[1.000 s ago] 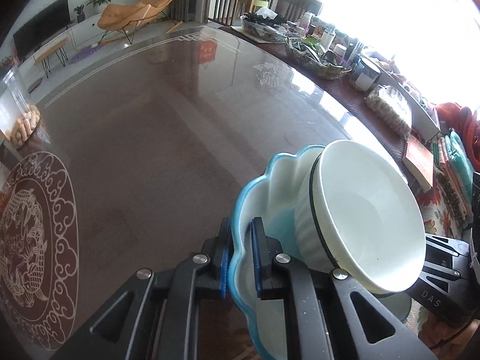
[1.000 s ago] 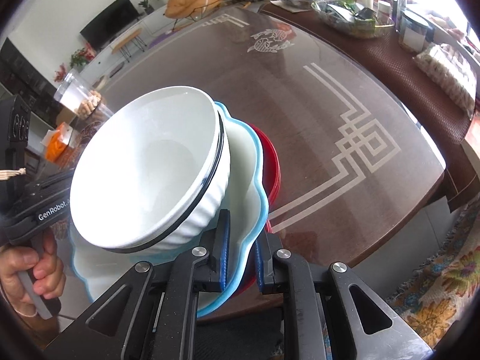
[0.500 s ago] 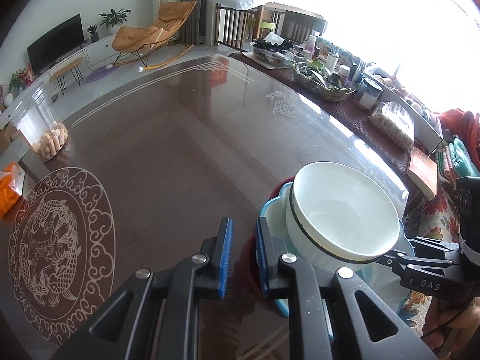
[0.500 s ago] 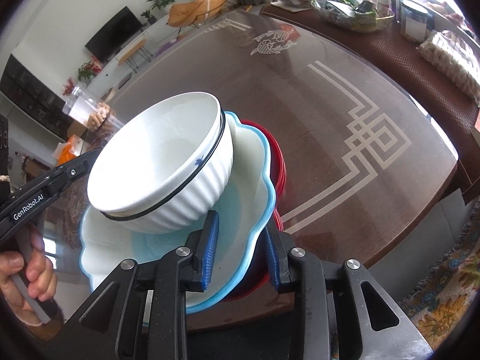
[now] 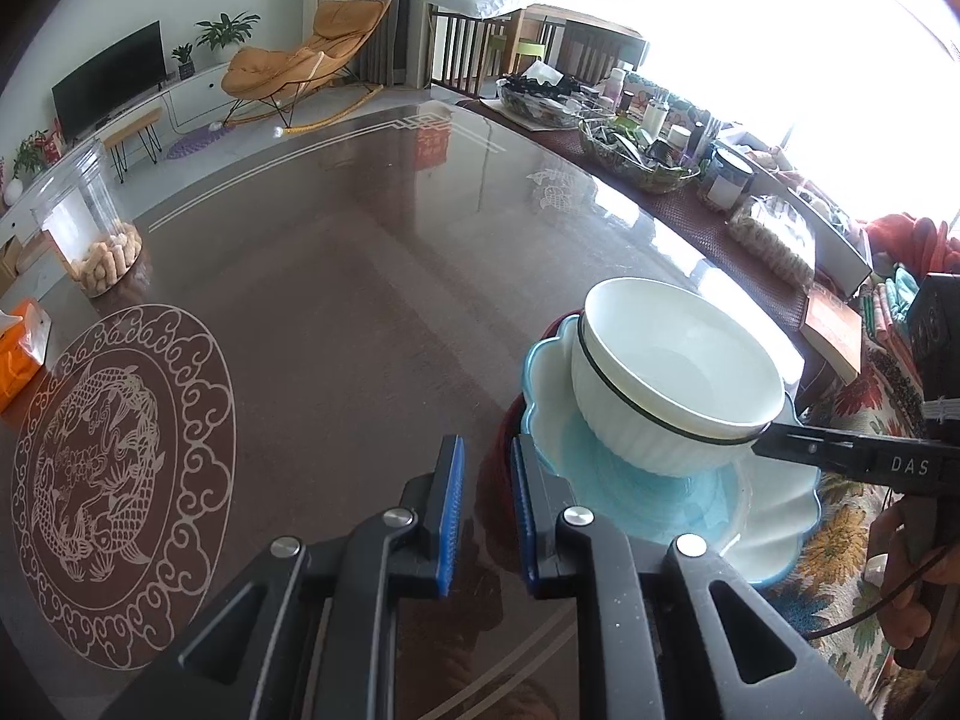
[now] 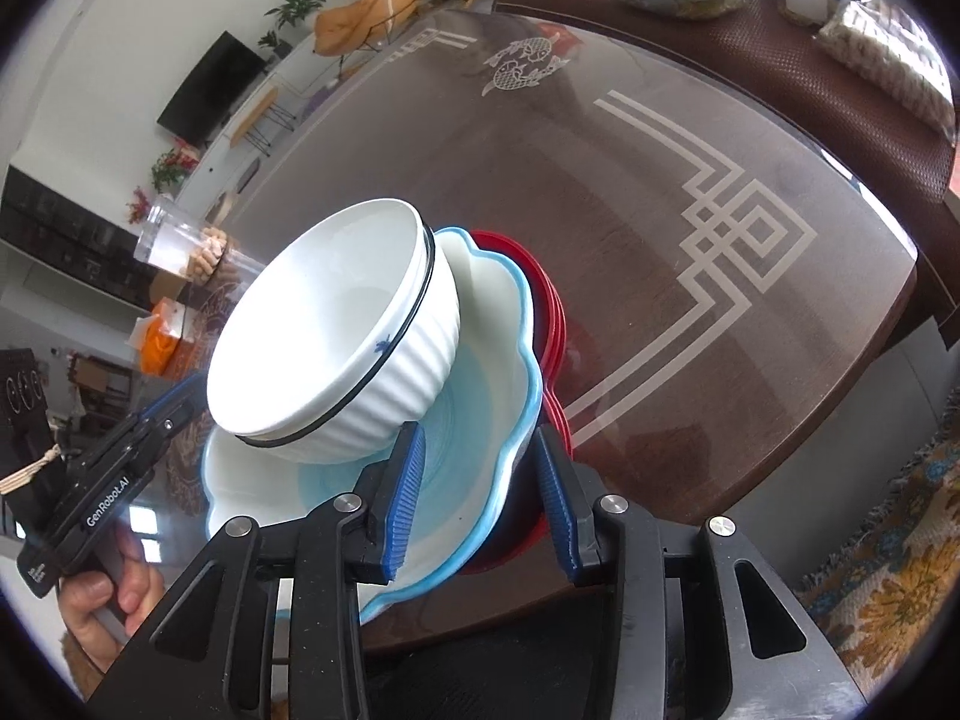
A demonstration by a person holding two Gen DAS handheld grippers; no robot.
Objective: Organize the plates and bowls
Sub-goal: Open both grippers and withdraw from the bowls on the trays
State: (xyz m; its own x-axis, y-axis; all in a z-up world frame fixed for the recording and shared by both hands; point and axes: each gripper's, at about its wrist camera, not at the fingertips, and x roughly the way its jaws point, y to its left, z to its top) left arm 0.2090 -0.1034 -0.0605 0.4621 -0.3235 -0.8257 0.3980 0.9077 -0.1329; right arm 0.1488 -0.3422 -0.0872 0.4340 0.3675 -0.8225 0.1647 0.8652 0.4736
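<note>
1. White ribbed bowl sitting in blue scalloped plate, on top of red plates; stack at near edge of glass-topped table.
2. Right gripper: parted, pads straddling rim of the plate stack, not clamped.
3. Left gripper: narrow gap, holding nothing, just beside the stack's left edge.
4. Snack jar and orange tissue pack well apart at far left.
</note>
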